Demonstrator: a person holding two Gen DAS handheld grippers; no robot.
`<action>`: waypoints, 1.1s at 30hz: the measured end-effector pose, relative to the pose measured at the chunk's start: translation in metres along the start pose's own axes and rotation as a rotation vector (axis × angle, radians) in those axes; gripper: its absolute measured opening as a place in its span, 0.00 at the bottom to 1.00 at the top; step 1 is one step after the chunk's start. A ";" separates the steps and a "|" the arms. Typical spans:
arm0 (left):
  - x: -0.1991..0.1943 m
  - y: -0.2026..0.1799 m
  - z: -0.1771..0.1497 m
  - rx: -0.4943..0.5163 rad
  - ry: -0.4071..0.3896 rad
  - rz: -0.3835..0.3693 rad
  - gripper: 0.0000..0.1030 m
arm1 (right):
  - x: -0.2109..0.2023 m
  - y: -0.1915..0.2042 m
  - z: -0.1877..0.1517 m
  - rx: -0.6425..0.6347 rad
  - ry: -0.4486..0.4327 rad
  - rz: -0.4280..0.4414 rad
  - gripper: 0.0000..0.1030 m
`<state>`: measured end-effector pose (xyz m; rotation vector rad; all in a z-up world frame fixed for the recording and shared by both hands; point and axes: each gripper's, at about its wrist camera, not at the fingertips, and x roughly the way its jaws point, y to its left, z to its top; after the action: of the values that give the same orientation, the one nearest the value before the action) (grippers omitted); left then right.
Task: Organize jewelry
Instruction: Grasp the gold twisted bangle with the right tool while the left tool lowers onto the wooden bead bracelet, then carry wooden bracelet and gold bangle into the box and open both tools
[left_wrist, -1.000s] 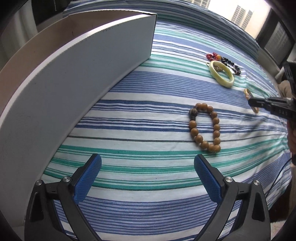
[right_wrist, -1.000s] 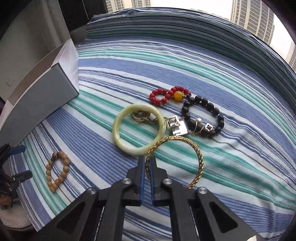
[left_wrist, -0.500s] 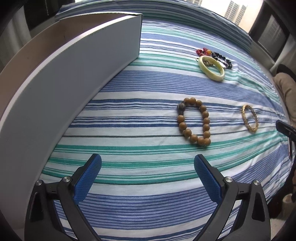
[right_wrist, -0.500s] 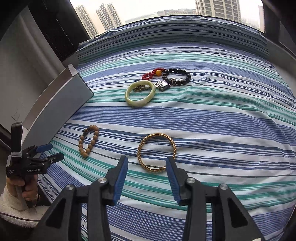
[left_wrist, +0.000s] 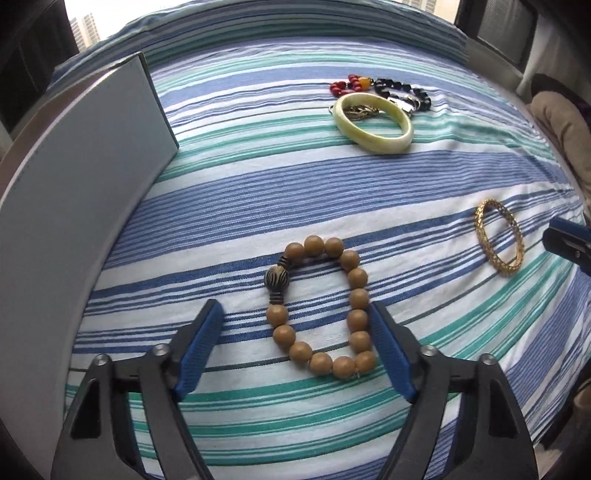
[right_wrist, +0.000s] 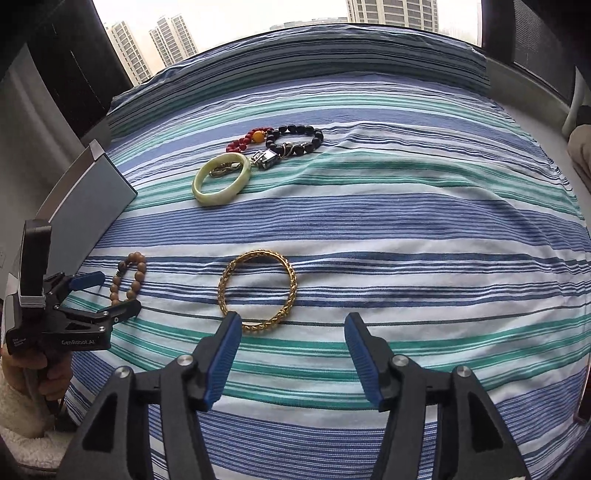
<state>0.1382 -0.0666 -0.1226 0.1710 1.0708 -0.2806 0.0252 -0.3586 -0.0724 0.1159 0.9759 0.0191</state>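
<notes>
Low in the left wrist frame, my left gripper (left_wrist: 295, 345) gapes around the wooden bead bracelet (left_wrist: 319, 308), its long axis running up-frame; my right gripper (right_wrist: 291, 352) gapes empty too.

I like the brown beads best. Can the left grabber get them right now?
Probably yes. The left gripper is open, the wooden bead bracelet lies flat between its fingers, and nothing blocks it.

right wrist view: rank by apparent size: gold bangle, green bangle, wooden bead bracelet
1. gold bangle, largest, but also nearest the camera, so true size is unsure.
2. green bangle, smaller in frame, but farther away.
3. wooden bead bracelet, smallest as seen; it sits near the fisheye edge, partly behind the left gripper.
</notes>
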 end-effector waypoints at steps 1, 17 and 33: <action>-0.003 0.001 0.001 0.010 -0.006 -0.006 0.29 | 0.005 0.001 0.002 -0.006 -0.004 -0.018 0.57; -0.083 0.054 -0.017 -0.171 -0.076 -0.162 0.20 | -0.013 0.033 0.011 -0.097 -0.042 -0.039 0.05; -0.177 0.128 -0.045 -0.278 -0.145 -0.176 0.07 | -0.061 0.161 0.080 -0.304 -0.201 0.225 0.05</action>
<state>0.0604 0.0931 0.0131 -0.1913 0.9709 -0.2944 0.0630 -0.2105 0.0400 -0.0526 0.7455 0.3554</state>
